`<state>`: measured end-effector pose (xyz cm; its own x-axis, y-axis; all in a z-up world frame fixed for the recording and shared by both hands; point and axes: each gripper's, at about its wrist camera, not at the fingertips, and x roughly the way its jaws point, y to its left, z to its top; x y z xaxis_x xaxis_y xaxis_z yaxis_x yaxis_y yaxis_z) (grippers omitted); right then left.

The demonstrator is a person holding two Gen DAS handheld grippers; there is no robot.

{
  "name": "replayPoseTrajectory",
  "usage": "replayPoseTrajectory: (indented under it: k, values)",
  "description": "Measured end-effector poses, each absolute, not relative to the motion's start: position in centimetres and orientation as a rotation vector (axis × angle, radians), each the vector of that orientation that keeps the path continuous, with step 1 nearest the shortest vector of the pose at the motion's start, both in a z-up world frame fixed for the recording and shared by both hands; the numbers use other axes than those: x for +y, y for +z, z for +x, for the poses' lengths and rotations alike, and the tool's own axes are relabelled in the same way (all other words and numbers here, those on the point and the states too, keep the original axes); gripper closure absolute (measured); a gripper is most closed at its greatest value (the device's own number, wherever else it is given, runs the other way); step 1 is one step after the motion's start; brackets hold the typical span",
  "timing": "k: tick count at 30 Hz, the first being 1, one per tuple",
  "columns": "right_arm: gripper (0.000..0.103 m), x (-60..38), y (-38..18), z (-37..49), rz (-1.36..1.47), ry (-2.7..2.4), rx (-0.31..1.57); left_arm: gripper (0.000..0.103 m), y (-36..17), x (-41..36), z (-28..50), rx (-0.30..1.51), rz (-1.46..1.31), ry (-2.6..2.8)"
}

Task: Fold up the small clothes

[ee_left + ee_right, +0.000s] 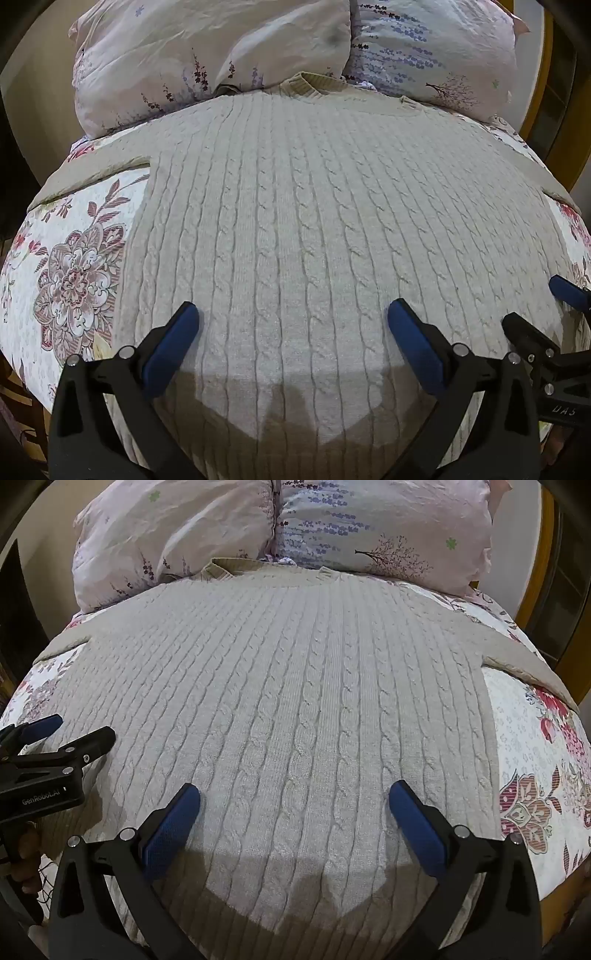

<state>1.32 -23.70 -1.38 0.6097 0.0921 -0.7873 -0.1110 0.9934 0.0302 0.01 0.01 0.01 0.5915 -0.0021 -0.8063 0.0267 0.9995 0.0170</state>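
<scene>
A cream cable-knit sweater (303, 229) lies flat on the bed, collar (310, 86) at the far end by the pillows, sleeves spread to both sides. It also fills the right wrist view (288, 701). My left gripper (293, 317) is open and empty, hovering over the sweater's lower left part. My right gripper (294, 799) is open and empty over the lower right part. The right gripper also shows at the right edge of the left wrist view (535, 314). The left gripper shows at the left edge of the right wrist view (70, 731). The hem is in shadow.
A floral bedspread (74, 280) covers the bed beneath the sweater. Two pale floral pillows (207, 59) (436, 51) lie at the head end, touching the collar. A wooden bed frame (535, 572) stands at the far right.
</scene>
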Motion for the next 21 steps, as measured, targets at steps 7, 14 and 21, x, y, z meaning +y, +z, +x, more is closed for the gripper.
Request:
replayPoseTrajectory:
  k: [7, 14, 21]
  values:
    - [0.001, -23.71, -1.42, 1.23, -0.021, 0.118, 0.905, 0.002, 0.03, 0.02, -0.01, 0.933, 0.031, -0.016]
    - [0.001, -23.73, -1.43, 1.29, -0.021, 0.118, 0.909, 0.002, 0.65, -0.44, 0.48, 0.929, 0.032, -0.014]
    - [0.001, -23.71, -1.39, 1.27, -0.021, 0.118, 0.904, 0.002, 0.58, -0.42, 0.38, 0.924, 0.034, -0.014]
